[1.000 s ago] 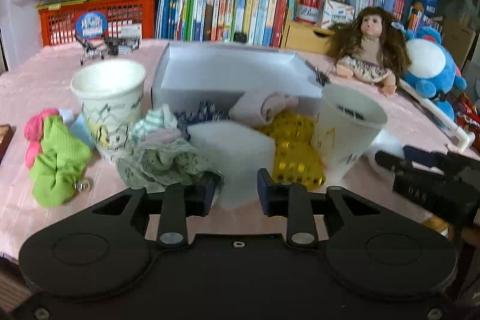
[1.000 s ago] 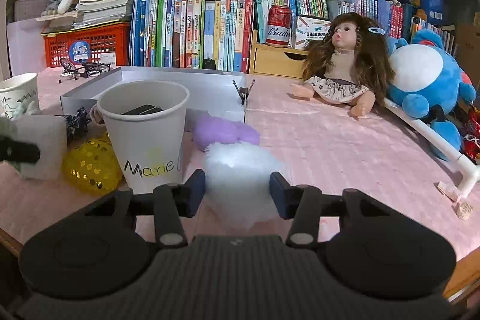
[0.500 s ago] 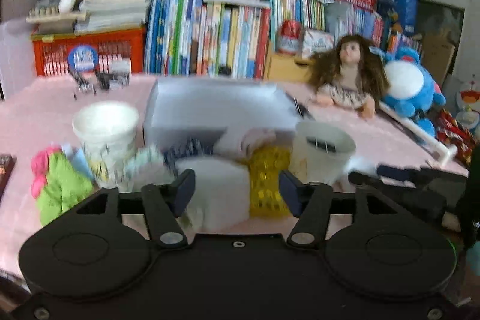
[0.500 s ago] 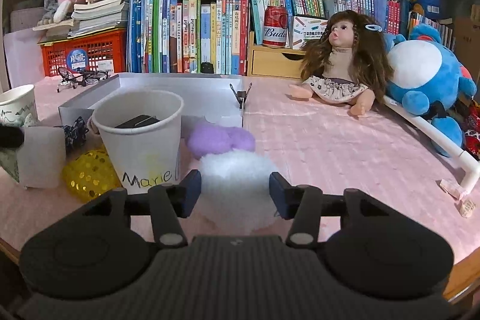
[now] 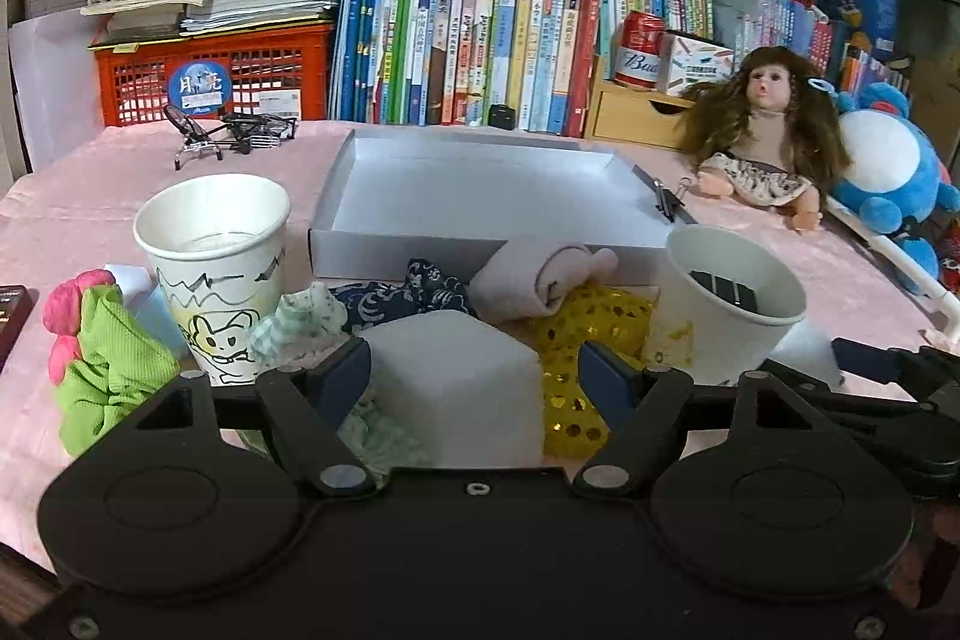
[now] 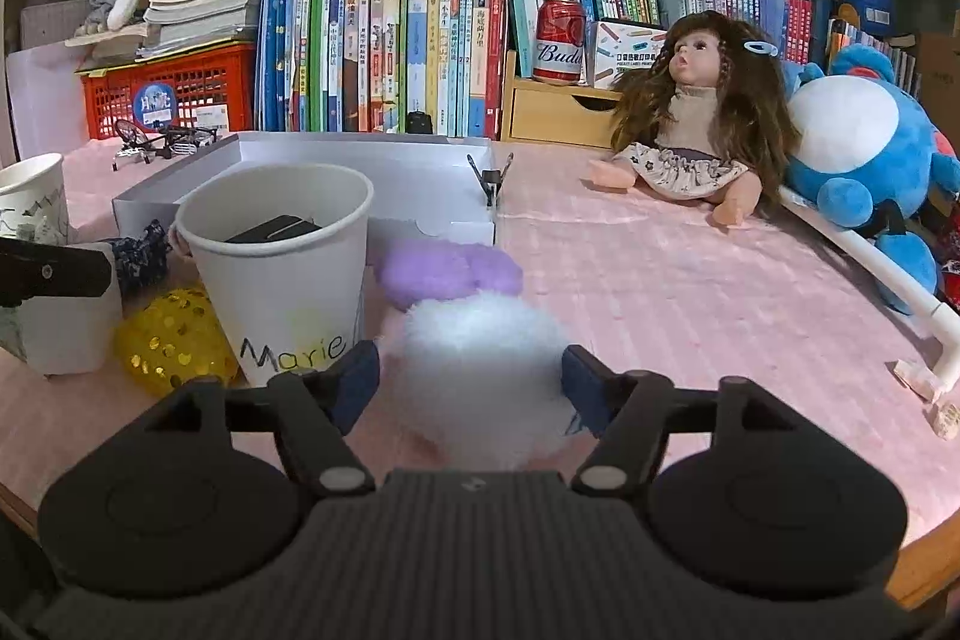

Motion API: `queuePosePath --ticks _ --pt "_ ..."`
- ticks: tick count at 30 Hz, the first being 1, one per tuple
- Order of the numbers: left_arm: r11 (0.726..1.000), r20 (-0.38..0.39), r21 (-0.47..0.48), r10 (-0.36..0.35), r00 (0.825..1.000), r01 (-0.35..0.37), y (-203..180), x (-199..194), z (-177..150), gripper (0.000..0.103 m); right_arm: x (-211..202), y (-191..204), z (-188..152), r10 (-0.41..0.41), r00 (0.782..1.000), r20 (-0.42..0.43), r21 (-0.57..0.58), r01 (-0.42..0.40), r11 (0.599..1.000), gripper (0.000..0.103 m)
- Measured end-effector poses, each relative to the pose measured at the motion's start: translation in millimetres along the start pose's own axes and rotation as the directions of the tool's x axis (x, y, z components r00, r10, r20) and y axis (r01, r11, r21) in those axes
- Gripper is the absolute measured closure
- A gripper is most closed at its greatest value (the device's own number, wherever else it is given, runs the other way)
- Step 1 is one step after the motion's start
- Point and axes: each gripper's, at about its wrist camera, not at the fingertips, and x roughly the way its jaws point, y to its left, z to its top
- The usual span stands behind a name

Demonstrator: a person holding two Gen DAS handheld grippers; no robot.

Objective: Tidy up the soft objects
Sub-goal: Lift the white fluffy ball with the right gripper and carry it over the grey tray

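Left gripper (image 5: 468,379) opening around white foam block (image 5: 462,388), frame centre: light, squashy, grip flat sides. Right gripper (image 6: 469,379) opening around fluffy pompom (image 6: 480,370): weightless, compressible.

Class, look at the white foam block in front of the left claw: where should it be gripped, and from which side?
Grip the white foam block across its two flat vertical side faces, coming from the near side. The left claw already straddles it, jaws opening, pads seemingly clear. Clutter crowds its far and lateral sides, so the near approach looks best.
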Motion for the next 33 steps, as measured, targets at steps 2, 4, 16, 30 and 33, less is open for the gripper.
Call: queuePosePath --ticks 2,4,16,30,33 --pt "1.000 0.001 -0.005 0.010 1.000 -0.010 -0.1 2.9 -0.7 0.029 4.7 1.3 0.8 -0.008 1.000 -0.001 -0.003 0.008 1.000 0.021" --pt "1.000 -0.001 -0.008 0.014 1.000 -0.014 0.3 5.8 -2.2 0.035 7.8 1.6 0.8 -0.013 1.000 -0.002 -0.007 0.013 1.000 0.019" --pt "1.000 0.014 -0.003 -0.012 1.000 0.012 4.0 -0.7 -1.4 0.049 17.9 -10.1 -8.4 -0.008 0.998 -0.060 0.031 0.010 0.999 0.037" --pt "0.997 0.088 0.035 -0.076 0.993 0.073 2.1 -23.8 31.6 0.050 -19.7 -23.3 21.1 0.005 1.000 0.027 0.050 -0.006 0.999 0.039" --pt "0.995 0.078 0.022 -0.101 0.992 0.100 6.9 -23.4 43.4 0.050 -23.7 -31.3 34.1 0.019 0.999 0.039 0.082 -0.022 0.996 0.039"
